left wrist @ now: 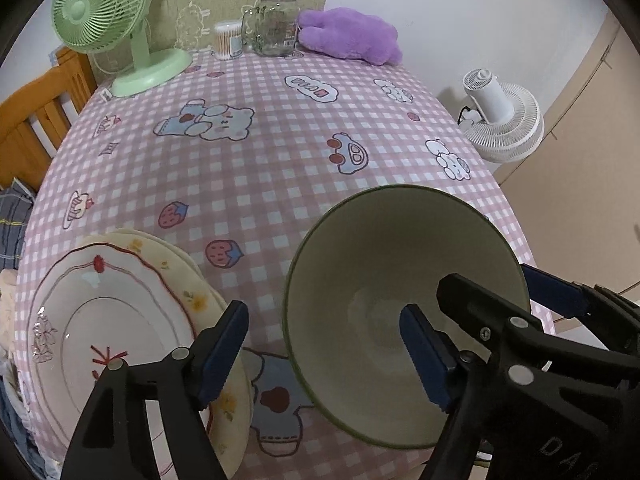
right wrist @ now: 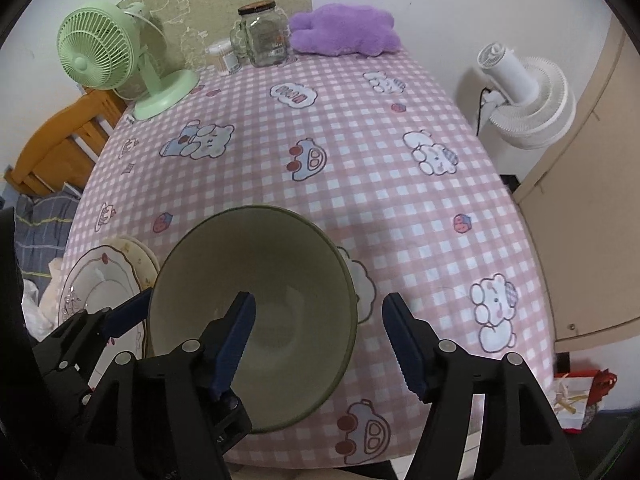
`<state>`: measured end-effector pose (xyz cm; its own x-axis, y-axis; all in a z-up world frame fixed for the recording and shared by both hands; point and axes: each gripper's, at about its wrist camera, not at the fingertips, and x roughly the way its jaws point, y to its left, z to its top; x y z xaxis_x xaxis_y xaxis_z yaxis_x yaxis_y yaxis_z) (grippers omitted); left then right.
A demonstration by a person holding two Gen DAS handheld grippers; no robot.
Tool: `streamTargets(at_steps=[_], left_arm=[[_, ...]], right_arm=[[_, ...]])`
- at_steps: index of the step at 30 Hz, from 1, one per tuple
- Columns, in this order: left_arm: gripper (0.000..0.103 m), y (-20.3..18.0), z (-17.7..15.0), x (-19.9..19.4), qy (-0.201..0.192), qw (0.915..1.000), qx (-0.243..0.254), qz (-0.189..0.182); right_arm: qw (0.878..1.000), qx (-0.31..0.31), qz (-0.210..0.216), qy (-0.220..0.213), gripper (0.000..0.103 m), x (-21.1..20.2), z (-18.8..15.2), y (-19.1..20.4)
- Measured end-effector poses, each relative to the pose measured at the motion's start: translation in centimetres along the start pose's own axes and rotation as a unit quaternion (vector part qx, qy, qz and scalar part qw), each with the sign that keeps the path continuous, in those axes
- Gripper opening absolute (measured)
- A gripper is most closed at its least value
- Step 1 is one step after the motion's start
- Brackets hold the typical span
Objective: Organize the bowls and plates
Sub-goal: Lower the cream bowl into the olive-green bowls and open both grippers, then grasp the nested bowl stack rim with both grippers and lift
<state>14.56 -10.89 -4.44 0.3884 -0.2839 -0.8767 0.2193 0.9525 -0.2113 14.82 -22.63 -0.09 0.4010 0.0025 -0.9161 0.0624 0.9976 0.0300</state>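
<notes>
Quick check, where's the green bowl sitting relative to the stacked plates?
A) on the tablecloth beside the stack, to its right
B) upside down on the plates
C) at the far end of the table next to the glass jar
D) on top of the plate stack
A: the green bowl stands upright on the checked tablecloth, to the right of the stacked plates in both wrist views, not on them.
</notes>
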Motion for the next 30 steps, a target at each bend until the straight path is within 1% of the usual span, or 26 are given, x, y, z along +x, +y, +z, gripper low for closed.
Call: streamTargets(at_steps=[3,5,7,13,14,15,16,17,19,21,27,30], left_arm=[[0.080,0.0,0.2,0.4,-0.005,0.9997,-0.005,-0.022],[0.081,0.1,0.2,0.8,-0.008,0.9997,-0.007,-0.022],[0.081,0.1,0.4,1.3,-0.003,0.9996,-0.014,-0.024],[0.076,0.1,0.3,2.5,0.010,0.9977,-0.019,-0.064],[0.072,0.1,0.3,2.7,0.013,0.9973,-0.020,-0.070],[0.065,0.2,0.3,2.9,0.016,0.9972,-0.021,-0.069],[0.062,0.1,0.4,3.0,0.019,0.9974,-0.021,-0.066],[0.061,0.0,0.4,3.1,0.020,0.9977,-0.021,-0.061],[0.060,0.1,0.4,3.2,0.022,0.9976,-0.020,-0.063],[0.057,0.3,0.4,3.3,0.024,0.9976,-0.022,-0.062],[0.057,0.3,0.5,3.5,0.028,0.9977,-0.022,-0.057],[0.058,0.1,0.5,3.5,0.031,0.9981,-0.026,-0.047]], right_arm=[[1.000,0.004,0.016,0.002,0.069,0.4,0.3,-0.4],[1.000,0.003,0.021,0.004,0.069,0.6,0.6,-0.6],[1.000,-0.001,0.017,0.008,0.069,0.8,0.8,-0.7],[1.000,0.000,0.014,0.023,0.069,1.8,0.9,-1.2],[1.000,0.000,0.014,0.025,0.069,2.0,0.9,-1.2],[1.000,0.000,0.015,0.026,0.069,2.1,0.9,-1.2],[0.999,0.000,0.017,0.028,0.069,2.2,0.9,-1.3],[0.999,0.002,0.019,0.028,0.069,2.3,0.9,-1.3],[0.999,0.005,0.022,0.030,0.069,2.5,0.9,-1.3],[0.999,0.008,0.026,0.031,0.069,2.6,0.9,-1.5],[0.997,0.023,0.050,0.047,0.069,3.9,1.1,-2.1],[0.996,0.026,0.063,0.054,0.069,4.5,1.2,-2.3]])
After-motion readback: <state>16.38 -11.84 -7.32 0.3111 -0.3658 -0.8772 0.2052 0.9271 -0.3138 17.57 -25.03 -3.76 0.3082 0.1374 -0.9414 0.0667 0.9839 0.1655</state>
